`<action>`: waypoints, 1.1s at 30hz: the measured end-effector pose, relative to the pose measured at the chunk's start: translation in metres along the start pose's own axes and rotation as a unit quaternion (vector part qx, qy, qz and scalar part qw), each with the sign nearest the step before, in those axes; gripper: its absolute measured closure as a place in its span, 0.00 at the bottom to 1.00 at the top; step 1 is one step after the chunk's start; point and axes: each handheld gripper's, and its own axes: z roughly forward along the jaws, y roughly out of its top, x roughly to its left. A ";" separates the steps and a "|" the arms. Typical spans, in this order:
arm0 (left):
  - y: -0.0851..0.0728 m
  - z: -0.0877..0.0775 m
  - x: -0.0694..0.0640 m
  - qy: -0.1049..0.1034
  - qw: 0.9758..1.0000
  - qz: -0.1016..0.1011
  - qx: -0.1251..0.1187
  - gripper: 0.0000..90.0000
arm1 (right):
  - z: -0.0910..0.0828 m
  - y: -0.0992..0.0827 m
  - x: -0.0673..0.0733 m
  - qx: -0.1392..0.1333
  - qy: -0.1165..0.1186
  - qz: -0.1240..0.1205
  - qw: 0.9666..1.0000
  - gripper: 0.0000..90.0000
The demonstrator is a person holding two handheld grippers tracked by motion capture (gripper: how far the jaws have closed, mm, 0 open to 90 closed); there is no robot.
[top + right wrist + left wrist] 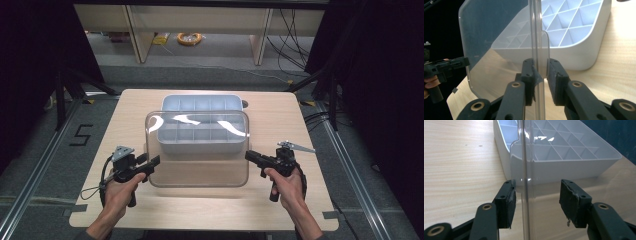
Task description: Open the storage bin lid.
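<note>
A clear plastic lid (197,167) hangs over the near half of a pale grey box (200,104) divided into several compartments. My left gripper (156,161) holds the lid's left edge and my right gripper (248,155) holds its right edge. In the left gripper view the lid's rim (524,157) runs upright between the jaws of the left gripper (537,200), with the box (564,170) behind. In the right gripper view the right gripper (540,72) is pinched on the lid's edge (494,32). The box (579,52) lies beyond, and the left gripper (464,62) shows far left.
The box stands mid-table on a light wooden table (300,125), with bare wood on both sides and in front. Beyond the far edge are a grey floor, shelf legs (137,40) and a coiled yellow cable (190,38). Black curtains flank both sides.
</note>
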 end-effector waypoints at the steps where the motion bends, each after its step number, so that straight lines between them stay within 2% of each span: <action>1: -0.002 0.000 0.000 -0.002 1.000 -0.001 0.001 0.53 | 0.000 -0.002 -0.002 -0.001 0.000 -0.005 1.000 0.85; 5: -0.005 -0.003 0.000 -0.002 1.000 0.001 0.005 0.53 | -0.003 -0.010 -0.001 0.005 0.004 0.013 1.000 0.85; 6: -0.008 -0.005 -0.001 -0.006 1.000 0.001 0.005 0.53 | -0.002 -0.012 -0.004 0.000 0.000 -0.009 1.000 0.85; 7: -0.009 -0.007 -0.001 -0.004 1.000 0.004 0.007 0.53 | -0.004 -0.015 -0.001 0.002 0.001 0.007 1.000 0.85; 8: -0.009 -0.007 -0.001 -0.004 1.000 0.004 0.007 0.53 | -0.004 -0.015 -0.001 0.002 0.001 0.007 1.000 0.85; 9: -0.010 -0.007 -0.002 -0.004 1.000 0.003 0.007 0.53 | -0.005 -0.018 -0.002 0.002 -0.001 -0.008 1.000 0.85; 13: -0.016 -0.009 -0.002 -0.004 1.000 0.003 0.012 0.53 | -0.007 -0.024 -0.001 0.004 -0.001 -0.008 1.000 0.85; 14: -0.017 -0.009 -0.002 -0.002 1.000 0.001 0.016 0.53 | -0.008 -0.025 -0.001 0.004 0.000 -0.007 1.000 0.85; 15: -0.019 -0.009 -0.001 -0.008 1.000 0.001 0.018 0.53 | -0.010 -0.028 0.000 0.005 0.002 -0.006 1.000 0.85; 17: -0.022 -0.011 -0.002 -0.007 1.000 0.000 0.021 0.53 | -0.011 -0.030 0.004 0.011 0.001 0.009 1.000 0.85; 18: -0.022 -0.011 -0.002 -0.007 1.000 0.000 0.021 0.53 | -0.012 -0.031 0.002 0.010 -0.001 -0.007 1.000 0.85; 21: -0.026 -0.015 -0.003 -0.005 1.000 0.005 0.028 0.53 | -0.015 -0.033 0.005 0.012 0.003 0.002 1.000 0.85; 22: -0.029 -0.016 -0.002 -0.012 0.999 0.008 0.028 0.53 | -0.015 -0.036 0.006 0.011 0.000 -0.009 1.000 0.85; 23: -0.029 -0.016 -0.002 -0.012 0.999 0.008 0.028 0.53 | -0.016 -0.038 0.008 0.012 -0.002 0.002 1.000 0.85; 24: -0.032 -0.017 -0.002 -0.012 0.999 0.008 0.032 0.53 | -0.017 -0.038 0.006 0.012 -0.002 -0.015 1.000 0.85; 28: -0.036 -0.019 -0.002 -0.016 0.999 0.008 0.040 0.53 | -0.020 -0.043 0.012 0.015 -0.006 -0.008 1.000 0.85; 29: -0.036 -0.019 -0.002 -0.016 0.999 0.008 0.040 0.53 | -0.021 -0.043 0.010 0.011 -0.006 -0.024 1.000 0.85; 31: -0.038 -0.020 -0.002 -0.017 0.999 0.009 0.040 0.53 | -0.021 -0.044 0.010 0.010 -0.005 -0.033 0.999 0.85; 33: -0.039 -0.021 -0.002 -0.017 0.999 0.010 0.046 0.53 | -0.023 -0.047 0.014 0.013 -0.012 -0.026 1.000 0.85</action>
